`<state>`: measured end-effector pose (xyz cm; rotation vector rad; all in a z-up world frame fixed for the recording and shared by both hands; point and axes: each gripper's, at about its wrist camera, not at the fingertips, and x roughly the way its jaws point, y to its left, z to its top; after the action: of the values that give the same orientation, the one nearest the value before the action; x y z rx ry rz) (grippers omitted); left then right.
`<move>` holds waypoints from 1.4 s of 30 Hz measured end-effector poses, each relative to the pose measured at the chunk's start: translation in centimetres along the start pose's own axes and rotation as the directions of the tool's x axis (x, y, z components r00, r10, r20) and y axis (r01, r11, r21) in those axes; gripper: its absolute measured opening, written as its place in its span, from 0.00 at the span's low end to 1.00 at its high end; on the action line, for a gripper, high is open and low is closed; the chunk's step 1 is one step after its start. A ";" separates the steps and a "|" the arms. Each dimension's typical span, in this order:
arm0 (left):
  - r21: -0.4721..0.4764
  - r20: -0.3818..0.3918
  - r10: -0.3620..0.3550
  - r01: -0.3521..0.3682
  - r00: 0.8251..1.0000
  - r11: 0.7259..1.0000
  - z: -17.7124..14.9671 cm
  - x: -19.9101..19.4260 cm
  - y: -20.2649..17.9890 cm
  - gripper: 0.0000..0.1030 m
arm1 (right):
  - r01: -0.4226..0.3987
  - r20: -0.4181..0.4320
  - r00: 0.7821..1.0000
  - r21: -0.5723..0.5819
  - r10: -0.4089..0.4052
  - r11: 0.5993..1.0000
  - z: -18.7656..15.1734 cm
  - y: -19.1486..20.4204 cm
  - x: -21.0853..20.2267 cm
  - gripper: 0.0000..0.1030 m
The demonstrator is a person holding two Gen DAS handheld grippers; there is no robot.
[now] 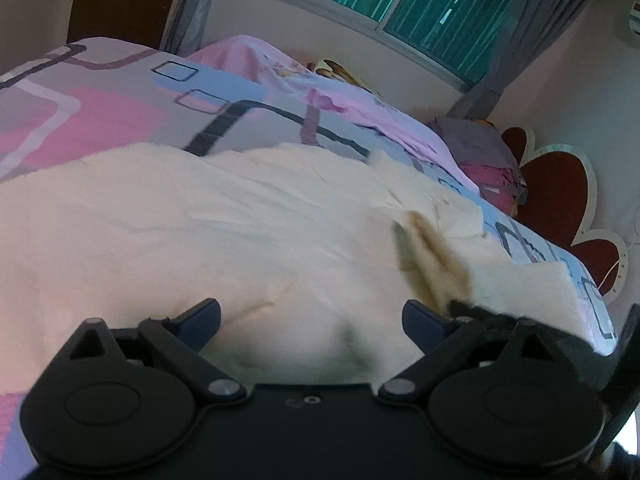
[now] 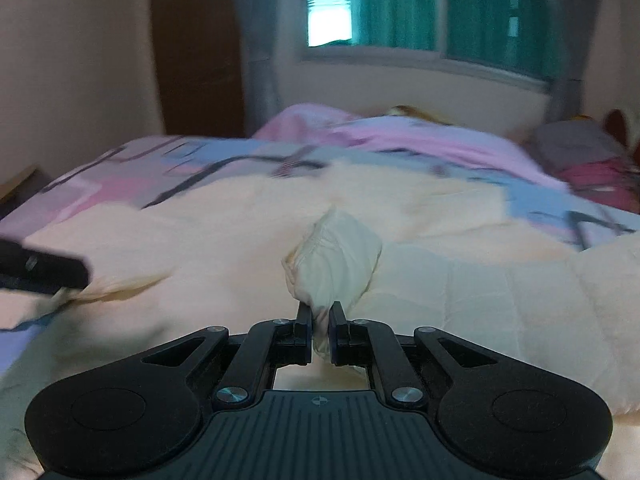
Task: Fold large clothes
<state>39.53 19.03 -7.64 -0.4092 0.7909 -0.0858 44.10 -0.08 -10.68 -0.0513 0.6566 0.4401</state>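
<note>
Pinching a bunched-up fold of the cream garment [image 2: 336, 256], right gripper [image 2: 320, 320] jaws nearly closed on it, left gripper [image 1: 312, 316] jaws spread wide with nothing between them, garment sprawled across the patterned bed sheet [image 1: 120, 92], pink blanket [image 1: 352, 100] along the bed's far edge

Bedroom with a bed beneath a wide window.
The bed [image 1: 120, 92] wears a sheet patterned in pink, blue and grey rectangles. A pink blanket [image 1: 360, 104] lies bunched along its far side. Teal curtains [image 2: 496, 12] cover the window [image 2: 328, 12], flanked by grey drapes [image 2: 256, 40]. Dark wooden door [image 2: 196, 48] at left; pale walls.
</note>
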 end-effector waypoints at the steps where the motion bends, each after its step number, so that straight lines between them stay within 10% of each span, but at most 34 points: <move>1: -0.005 0.001 0.002 -0.002 1.000 1.000 0.2 -0.1 0.4 0.94 | -0.017 -0.012 1.000 -0.009 0.017 1.000 -0.2 1.1 0.8 0.07; 6: -0.029 -0.003 0.013 -0.013 1.000 1.000 0.6 -0.1 2.1 0.95 | -0.044 -0.053 0.998 -0.059 0.041 0.997 -1.0 4.8 3.8 0.10; 7: -0.034 -0.004 0.009 -0.010 1.000 0.999 0.7 -0.1 2.2 0.95 | -0.046 -0.048 0.998 -0.067 0.043 0.997 -1.1 5.0 3.8 0.18; 9: -0.040 0.000 -0.004 0.004 1.000 0.999 0.8 0.1 2.3 0.96 | -0.036 -0.018 0.999 -0.072 0.035 0.997 -0.9 5.0 3.0 0.71; 10: -0.040 0.000 -0.013 0.013 1.000 0.999 0.8 0.3 2.1 0.96 | -0.019 0.024 0.999 -0.076 0.021 0.997 -1.0 4.7 1.9 0.75; 16: -0.006 -0.020 -0.082 0.082 0.996 0.997 0.6 3.9 -0.7 0.94 | 0.104 0.055 0.993 0.066 -0.108 0.992 -1.2 -1.3 -3.0 0.58; 22: 0.020 -0.094 -0.066 0.068 0.993 0.997 1.0 8.6 -2.8 0.87 | 0.327 0.011 0.939 0.293 -0.345 0.899 -2.3 -11.7 -7.4 0.40; 27: 0.078 -0.143 -0.067 0.079 0.987 0.994 1.4 11.0 -4.0 0.15 | 0.382 -0.065 0.917 0.432 -0.395 0.817 -3.6 -18.6 -8.2 0.23; 29: 0.091 -0.122 -0.075 0.086 0.990 0.992 1.4 10.7 -4.4 0.07 | 0.378 -0.072 0.919 0.447 -0.388 0.811 -3.8 -19.4 -7.9 0.23; 34: 0.138 0.010 -0.026 0.024 1.000 0.990 0.7 7.4 -4.6 0.06 | 0.338 -0.061 0.937 0.418 -0.345 0.843 -4.2 -19.3 -7.9 0.23; 42: 0.082 -0.051 0.022 -0.018 0.998 0.996 0.3 8.9 -3.8 0.17 | 0.365 -0.114 0.931 0.370 -0.348 0.855 -4.8 -19.9 -7.2 0.23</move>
<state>46.30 13.63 -12.03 -0.3223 0.8394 -0.1098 44.49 -21.74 -11.95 0.1907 0.7486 -0.0567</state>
